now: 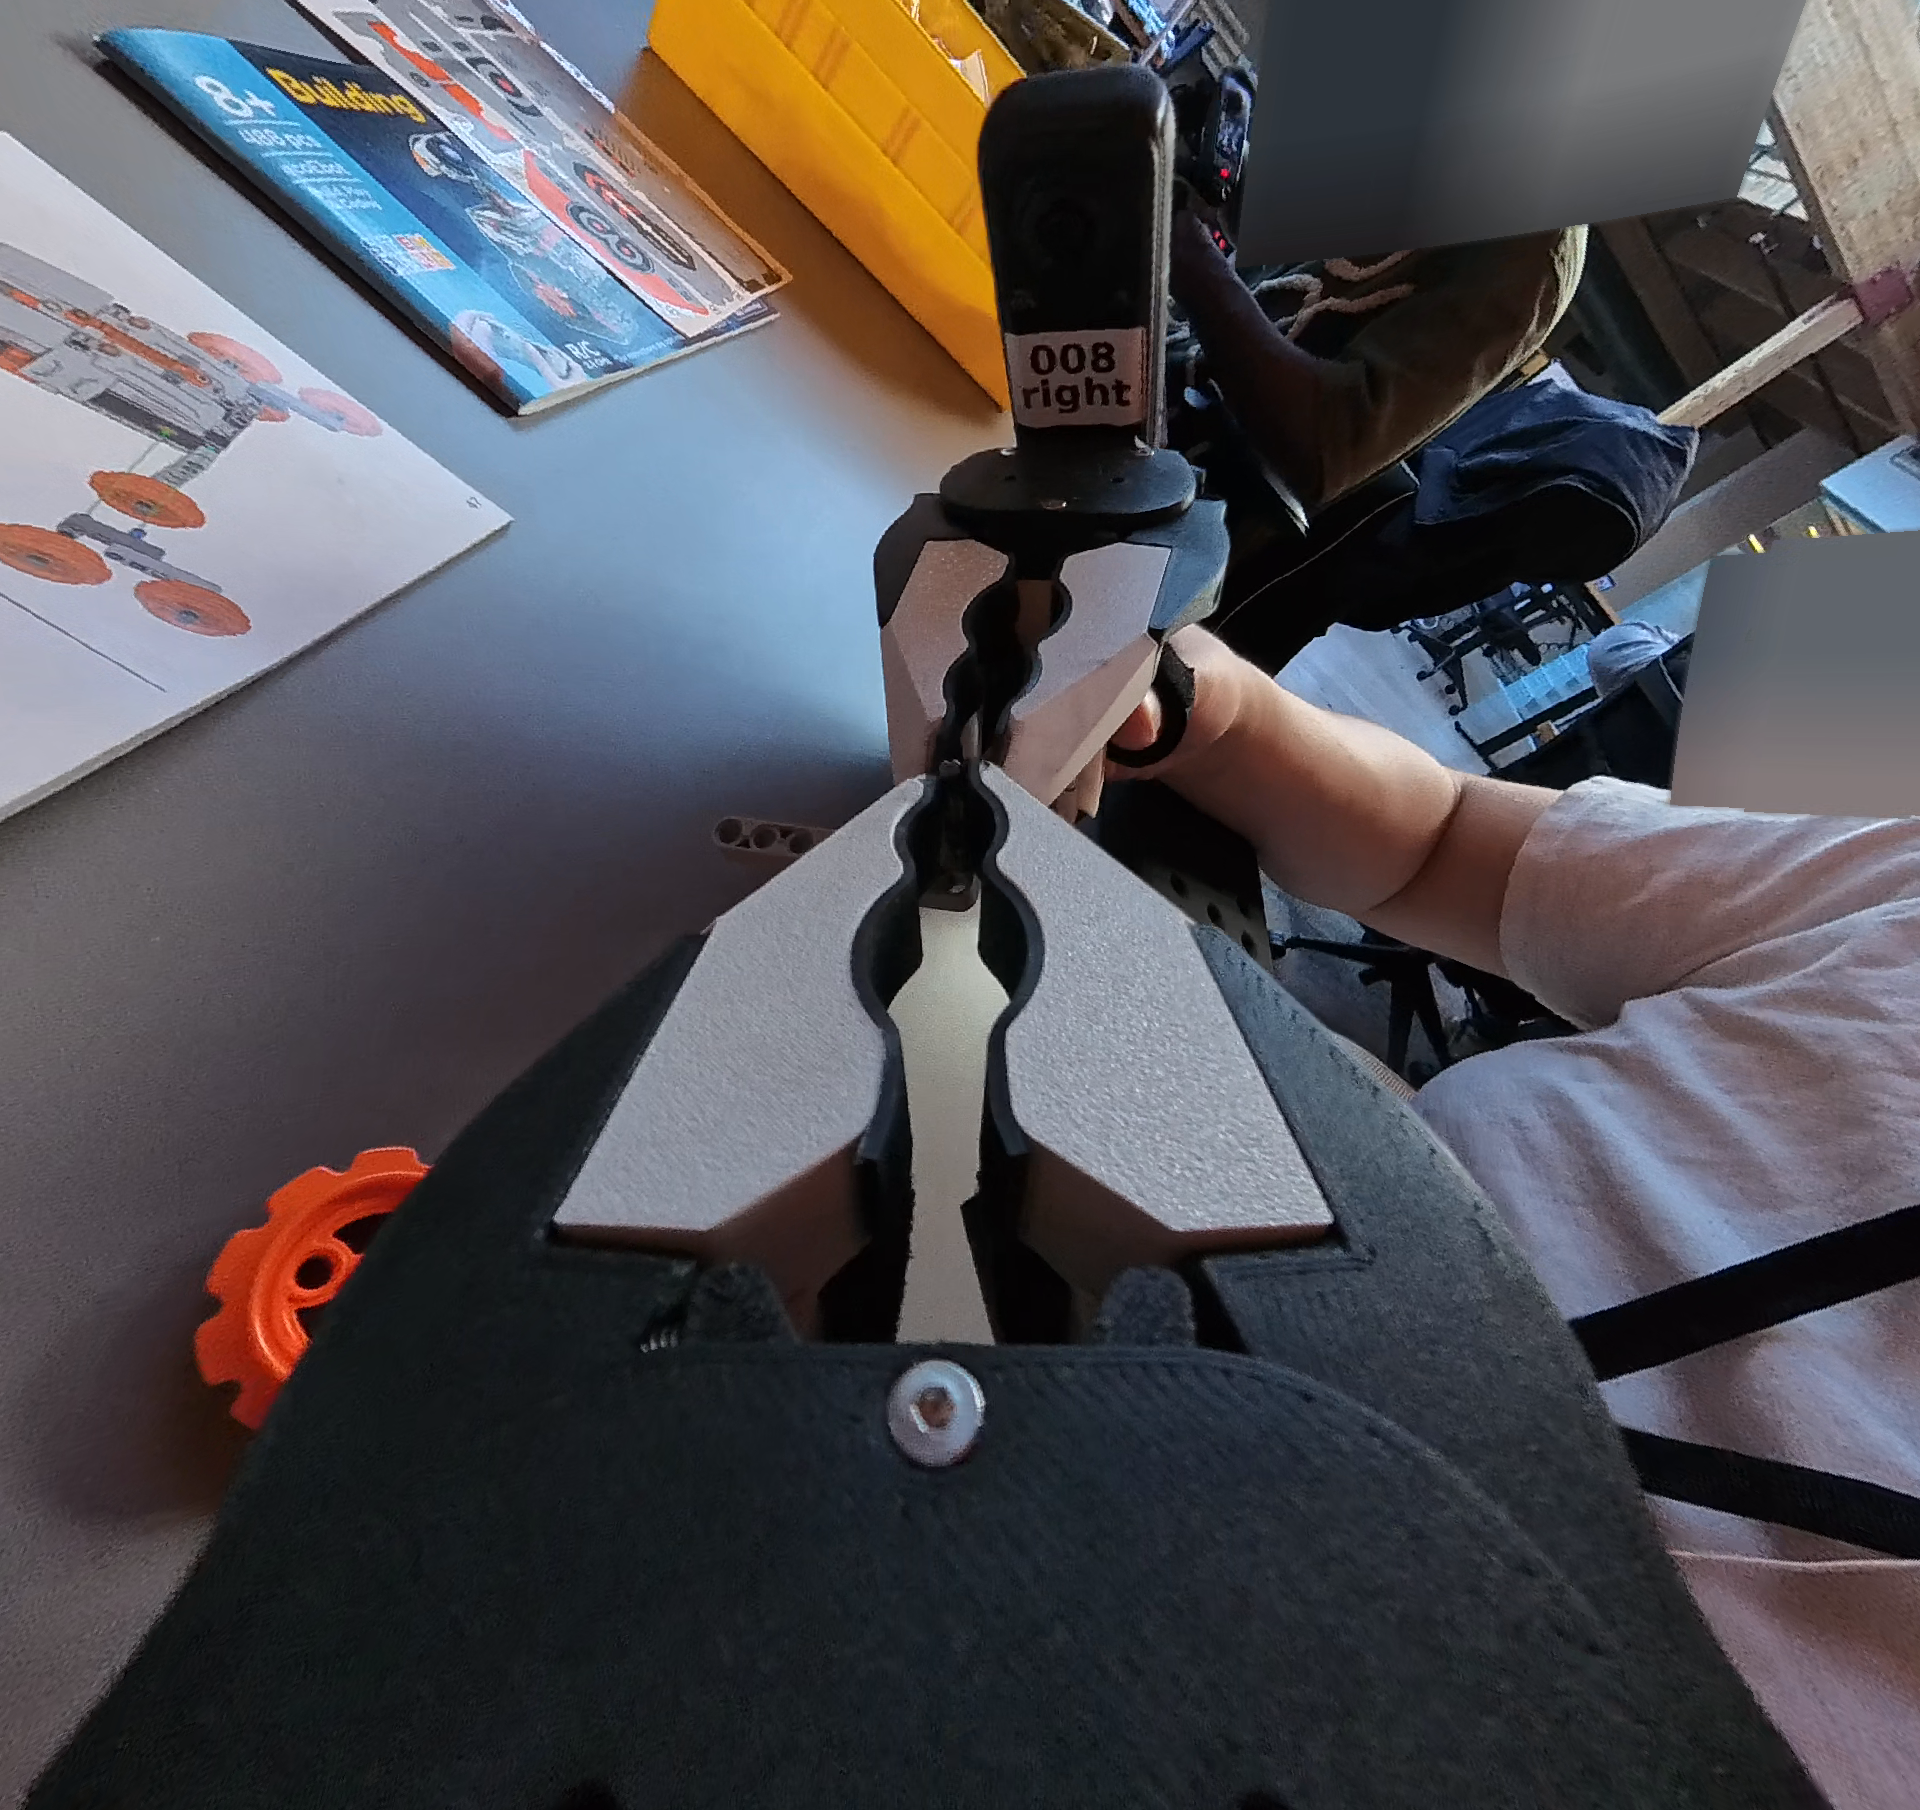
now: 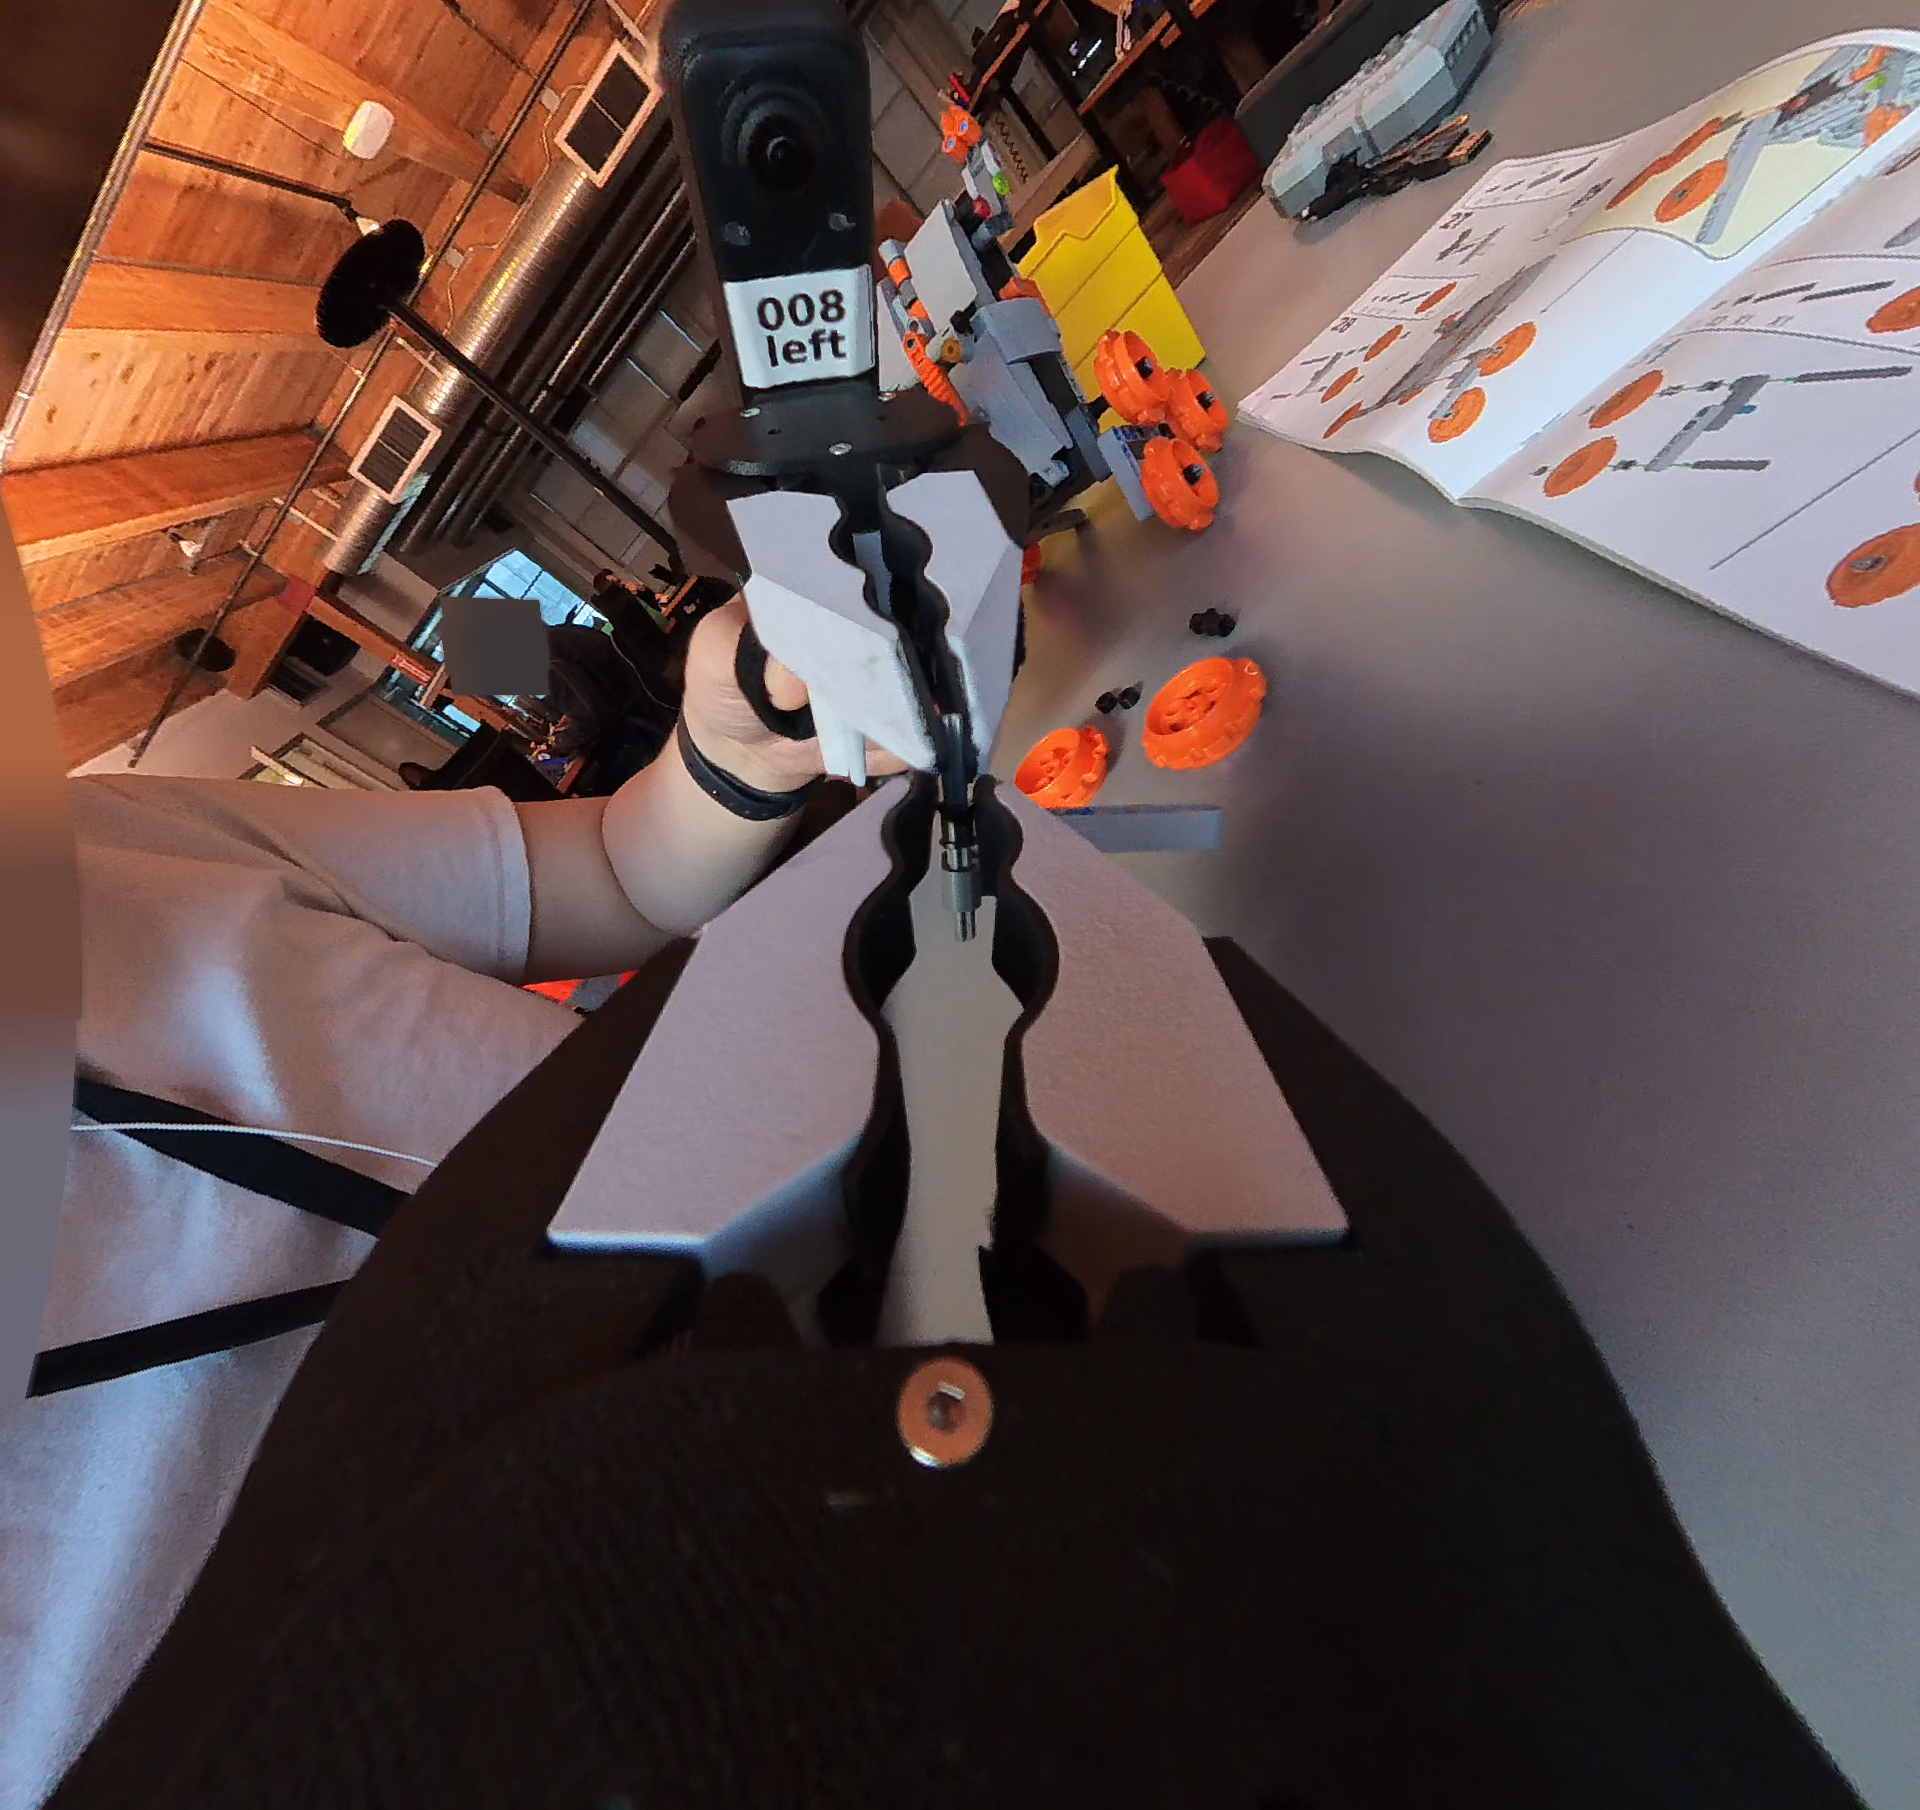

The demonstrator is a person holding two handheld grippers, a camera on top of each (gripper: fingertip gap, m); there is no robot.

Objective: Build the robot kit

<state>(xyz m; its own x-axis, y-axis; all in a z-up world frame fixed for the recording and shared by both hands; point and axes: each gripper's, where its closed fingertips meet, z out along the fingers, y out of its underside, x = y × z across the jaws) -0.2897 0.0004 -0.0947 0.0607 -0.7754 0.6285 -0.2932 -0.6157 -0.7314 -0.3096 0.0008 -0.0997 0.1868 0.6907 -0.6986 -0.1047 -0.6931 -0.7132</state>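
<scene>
In the left wrist view my left gripper (image 1: 951, 804) is shut on a small dark piece (image 1: 951, 856) held just behind its tips. My right gripper (image 1: 961, 747) points straight at it, tip to tip, above the grey table (image 1: 623, 617). In the right wrist view my right gripper (image 2: 951, 815) is shut on a small grey pin (image 2: 961, 877) that lies along its fingers. My left gripper (image 2: 951, 758) faces it, with a thin black part (image 2: 948, 732) at its tips touching the pin's front end. A hand holds each gripper.
On the table are an orange wheel (image 1: 301, 1282), a grey beam (image 1: 769, 833), a blue booklet (image 1: 416, 212) and a yellow bin (image 1: 831, 98). There are also two loose orange wheels (image 2: 1205, 711), a half-built grey and orange model (image 2: 1018, 378) and an open manual (image 2: 1662, 358). My left and right fingertips are right by each other. Left tips and right tips are each some 12 centimetres from the orange wheel (image 1: 301, 1282). The right camera catches it too, in the right wrist view (image 2: 1204, 671).
</scene>
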